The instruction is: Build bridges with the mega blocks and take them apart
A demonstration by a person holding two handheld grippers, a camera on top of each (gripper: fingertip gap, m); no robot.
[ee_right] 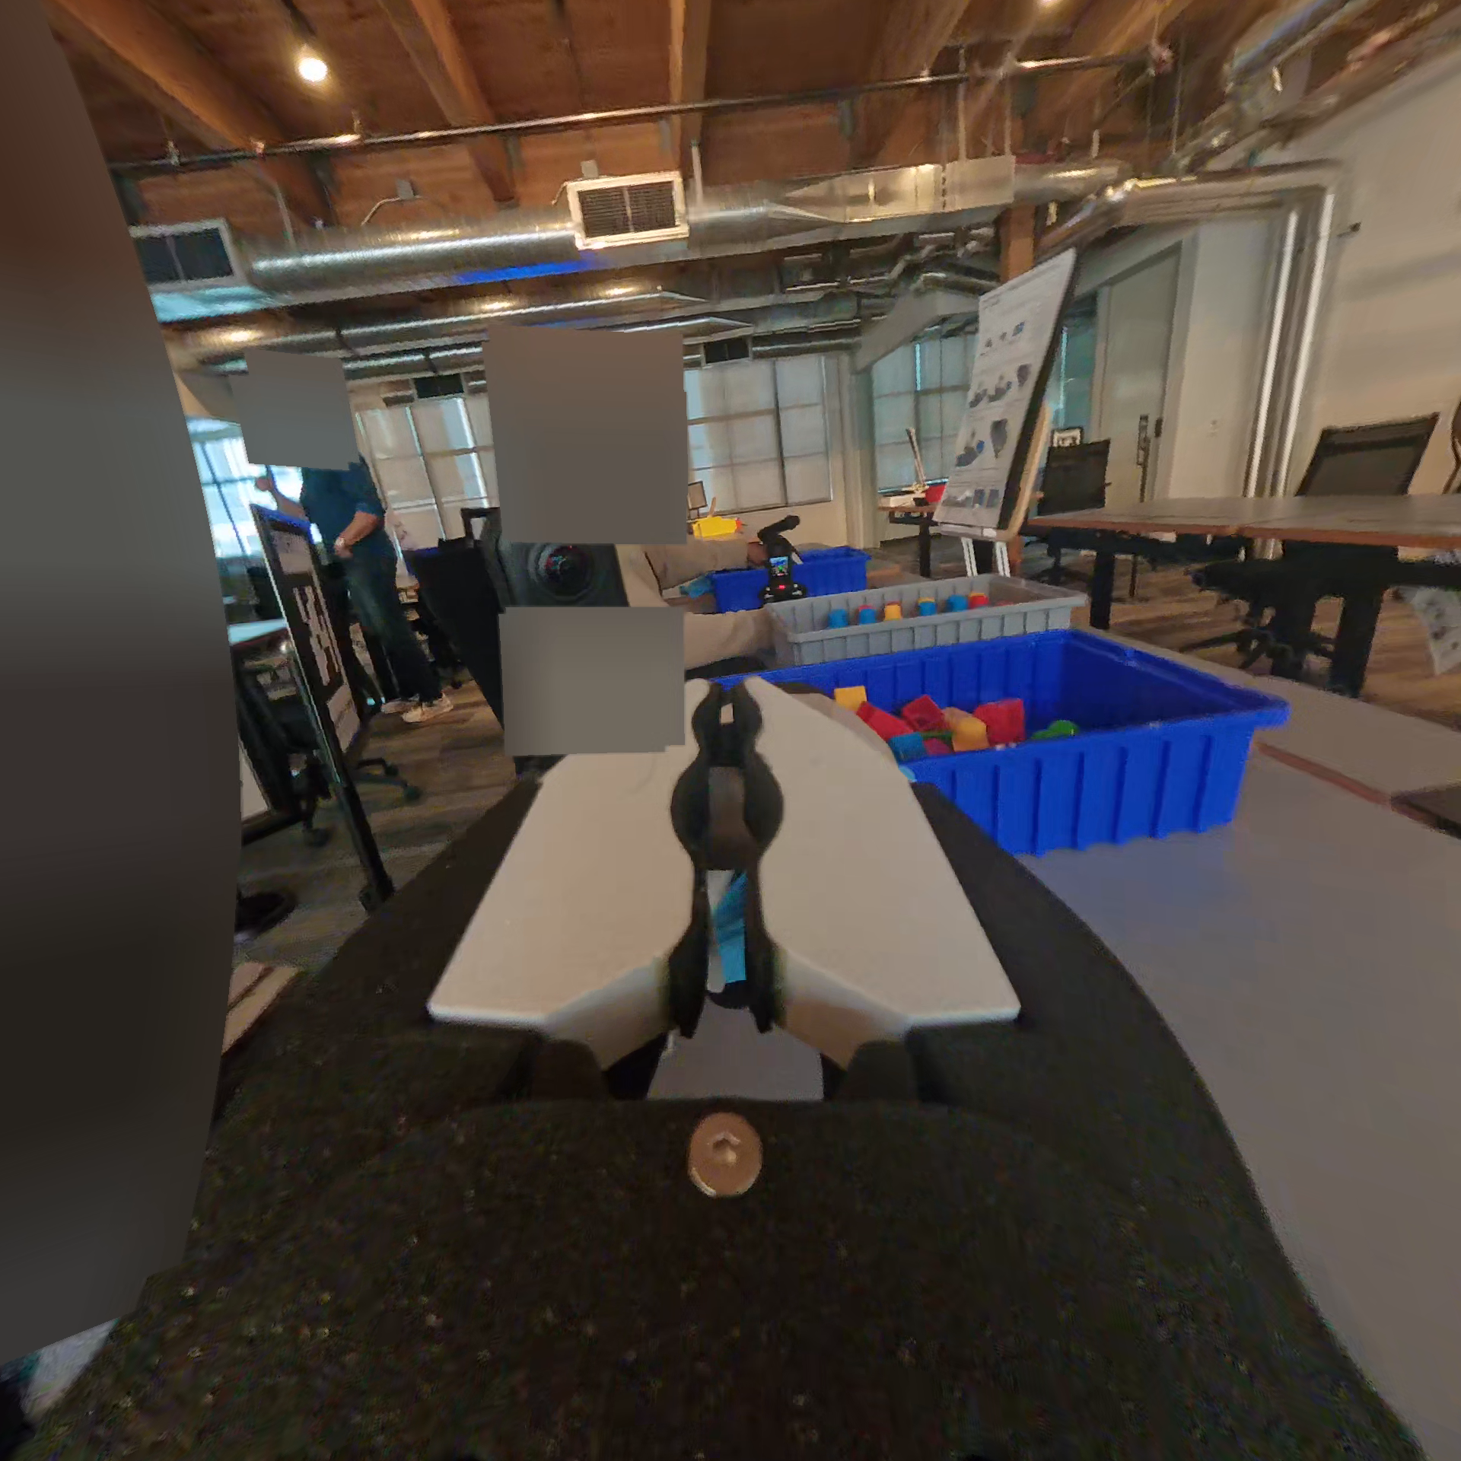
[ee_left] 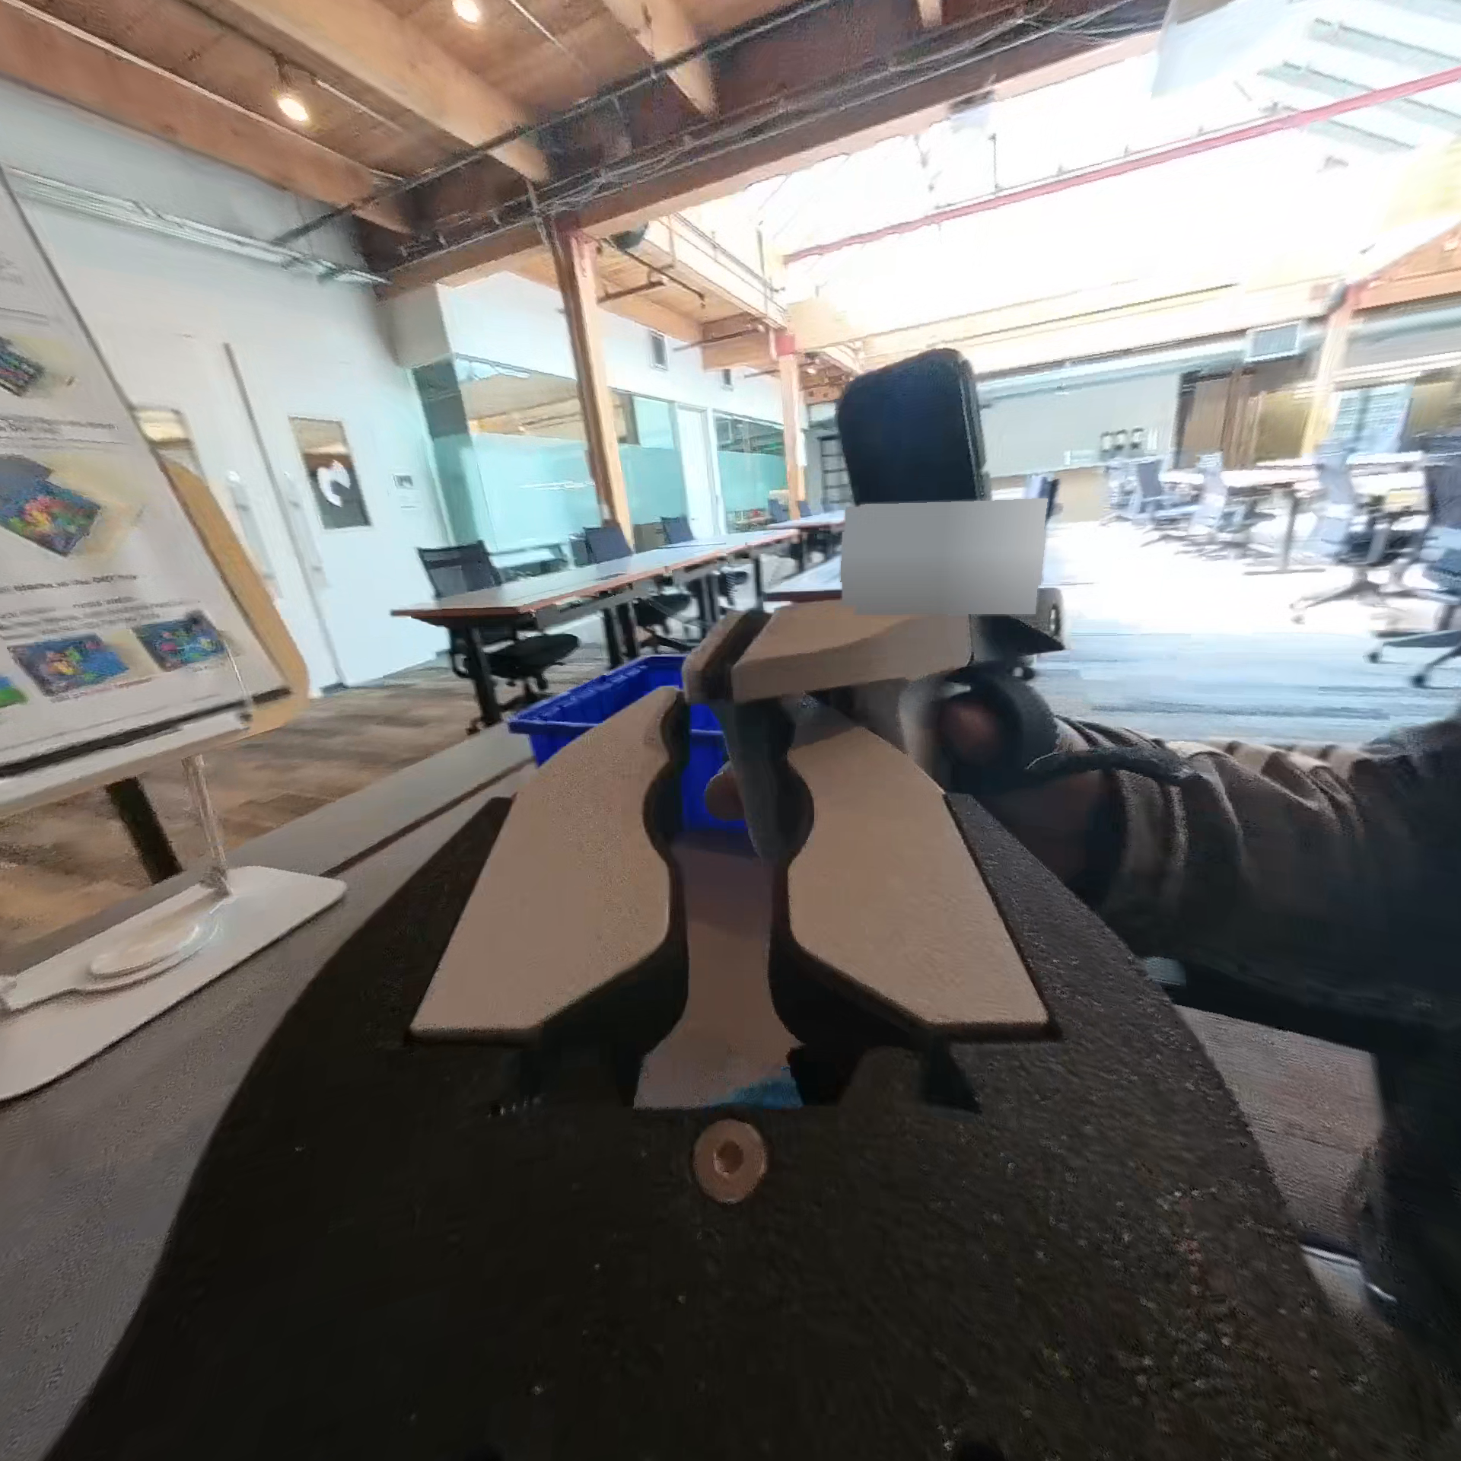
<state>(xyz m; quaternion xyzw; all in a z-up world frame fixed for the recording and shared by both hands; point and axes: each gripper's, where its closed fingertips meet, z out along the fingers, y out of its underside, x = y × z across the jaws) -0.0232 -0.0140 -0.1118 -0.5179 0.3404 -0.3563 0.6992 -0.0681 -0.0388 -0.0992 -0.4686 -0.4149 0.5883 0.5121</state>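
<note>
Several mega blocks point(ee_right: 949, 723), red, yellow, blue and green, lie loose in a blue bin point(ee_right: 1107, 759) on the grey table point(ee_right: 1265, 988), to the right of my right gripper point(ee_right: 731, 696). That gripper is shut and empty, held above the table's near edge. My left gripper point(ee_left: 731, 727) is open by a narrow gap and holds no block. In the left wrist view the right gripper point(ee_left: 727, 656), held in a gloved hand point(ee_left: 996, 743), has its closed tips right at the left gripper's tips, and the blue bin point(ee_left: 601, 704) shows behind them. No built bridge is in view.
A grey bin point(ee_right: 909, 632) of coloured cups and another blue bin point(ee_right: 830, 573) stand behind the block bin. A poster stand point(ee_left: 118, 553) sits at the table's left. A person point(ee_right: 356, 569) stands far left. Desks point(ee_right: 1265, 522) and office chairs fill the room beyond. About 5 cm separates my left fingertips from my right.
</note>
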